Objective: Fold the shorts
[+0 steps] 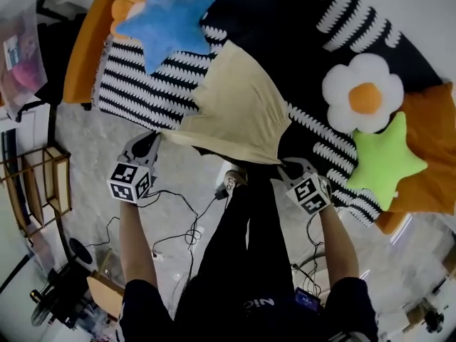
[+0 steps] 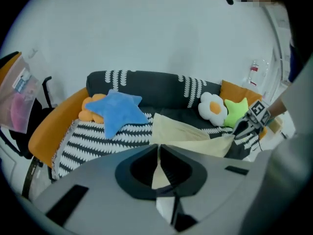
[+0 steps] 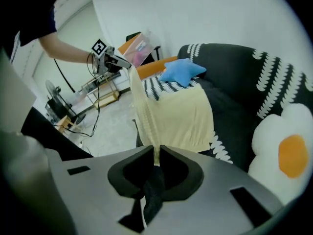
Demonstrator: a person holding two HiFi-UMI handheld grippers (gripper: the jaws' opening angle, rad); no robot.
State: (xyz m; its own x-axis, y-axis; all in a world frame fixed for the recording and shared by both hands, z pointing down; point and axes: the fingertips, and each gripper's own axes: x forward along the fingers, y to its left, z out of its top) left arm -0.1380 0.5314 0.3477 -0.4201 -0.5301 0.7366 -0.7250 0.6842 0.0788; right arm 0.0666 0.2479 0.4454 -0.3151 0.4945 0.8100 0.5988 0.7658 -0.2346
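Observation:
Pale yellow shorts (image 1: pixel 239 109) hang stretched between my two grippers, their far end draped on the sofa. My left gripper (image 1: pixel 155 140) is shut on one near corner of the shorts (image 2: pixel 183 136), with cloth pinched between the jaws at the left gripper (image 2: pixel 159 153). At the other near corner my right gripper (image 1: pixel 288 166) is shut too; in its own view the right gripper (image 3: pixel 157 153) pinches the elastic waistband of the shorts (image 3: pixel 173 116). Each gripper shows in the other's view: the right gripper (image 2: pixel 247 124) and the left gripper (image 3: pixel 115 62).
The black sofa (image 1: pixel 285 20) carries a black-and-white striped throw (image 1: pixel 139 80), a blue star cushion (image 1: pixel 167 23), an egg-flower cushion (image 1: pixel 363 95), a green star cushion (image 1: pixel 385 162) and orange cushions (image 1: pixel 434 148). Cables (image 1: pixel 178 226) trail over the grey floor. A wooden rack (image 1: pixel 43 184) stands at left.

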